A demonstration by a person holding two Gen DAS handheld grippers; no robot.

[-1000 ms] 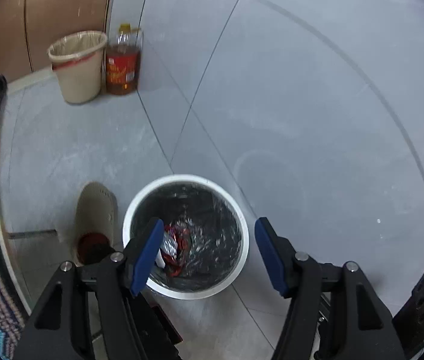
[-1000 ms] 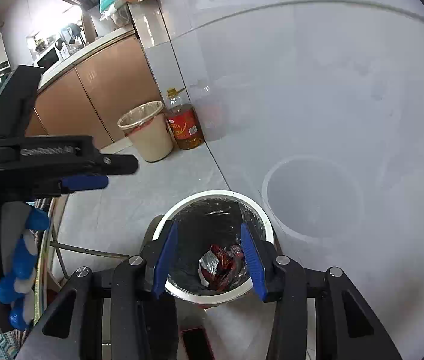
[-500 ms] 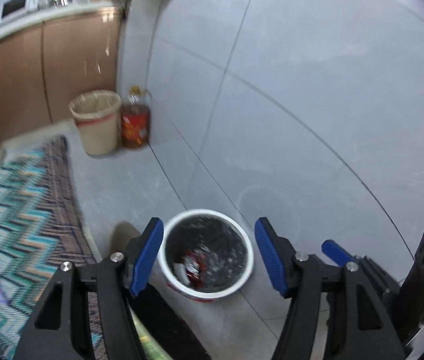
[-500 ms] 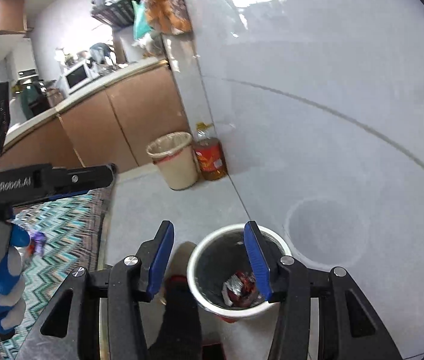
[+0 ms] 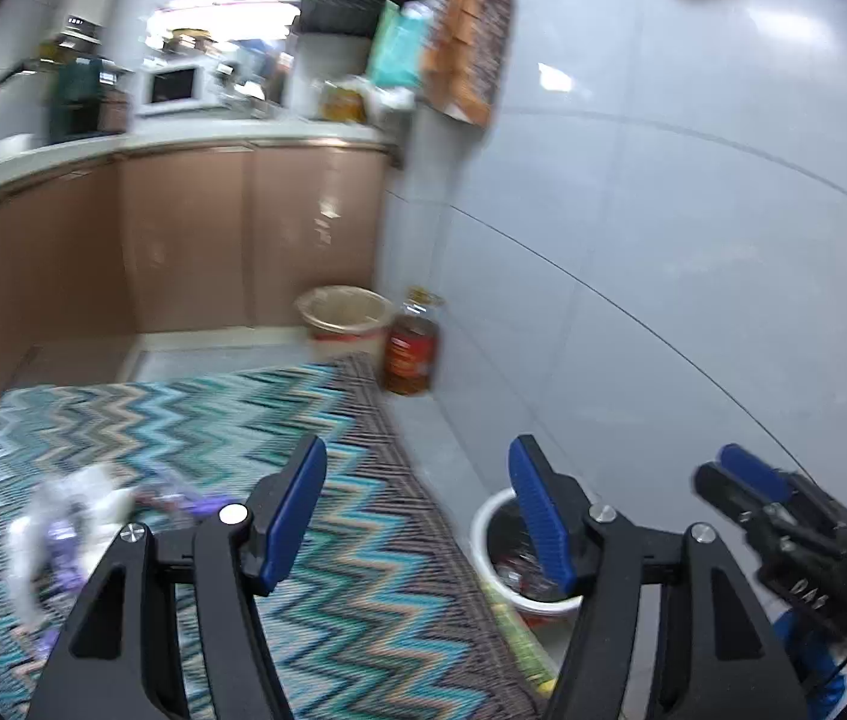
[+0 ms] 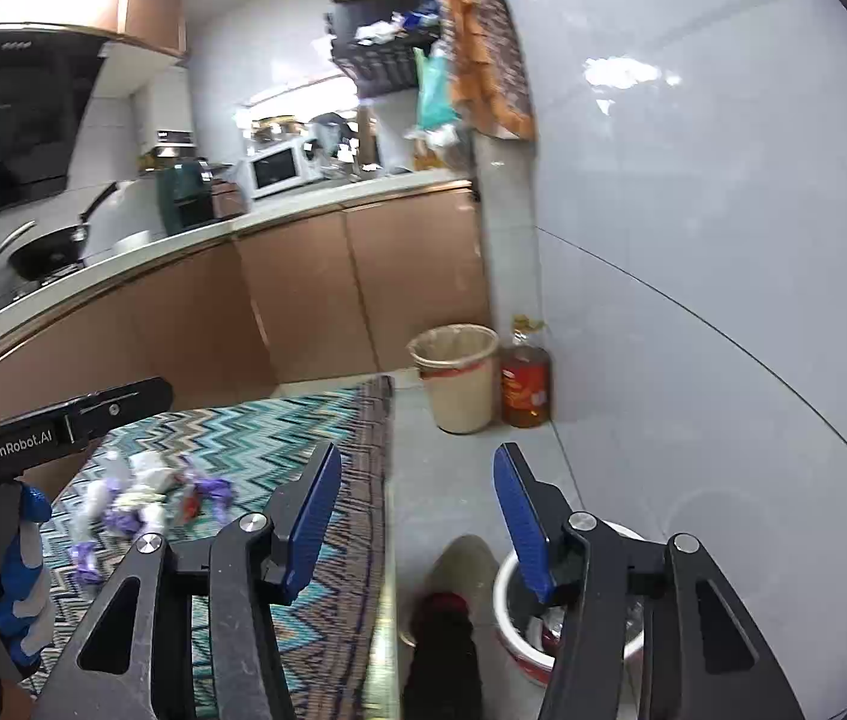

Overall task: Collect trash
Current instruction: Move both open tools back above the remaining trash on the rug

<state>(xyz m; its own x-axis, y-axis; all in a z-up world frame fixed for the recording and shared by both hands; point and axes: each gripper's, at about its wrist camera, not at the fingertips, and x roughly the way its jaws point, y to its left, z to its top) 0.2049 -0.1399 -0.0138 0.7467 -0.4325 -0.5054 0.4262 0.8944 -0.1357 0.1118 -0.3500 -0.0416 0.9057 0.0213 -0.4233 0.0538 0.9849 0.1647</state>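
A white trash bin [image 5: 498, 540] with a black liner and crumpled wrappers stands on the floor by the wall; it also shows in the right wrist view [image 6: 510, 612]. Loose trash [image 6: 141, 495], white and purple wrappers, lies on the zigzag rug [image 6: 279, 438]; in the left wrist view the trash [image 5: 72, 516] is blurred at lower left. My left gripper [image 5: 417, 516] is open and empty above the rug's right edge. My right gripper [image 6: 417, 519] is open and empty above the floor beside the bin.
A beige bin [image 6: 459, 378] and an oil bottle [image 6: 524, 381] stand in the far corner. Brown cabinets [image 6: 303, 300] with a counter run along the back. A tiled wall [image 6: 723, 300] is on the right. A slipper and a foot [image 6: 447, 618] are by the white bin.
Both grippers have tilted up and pulled back from the white bin. The rug, the loose trash and the kitchen counter have come into view. Both stay open.
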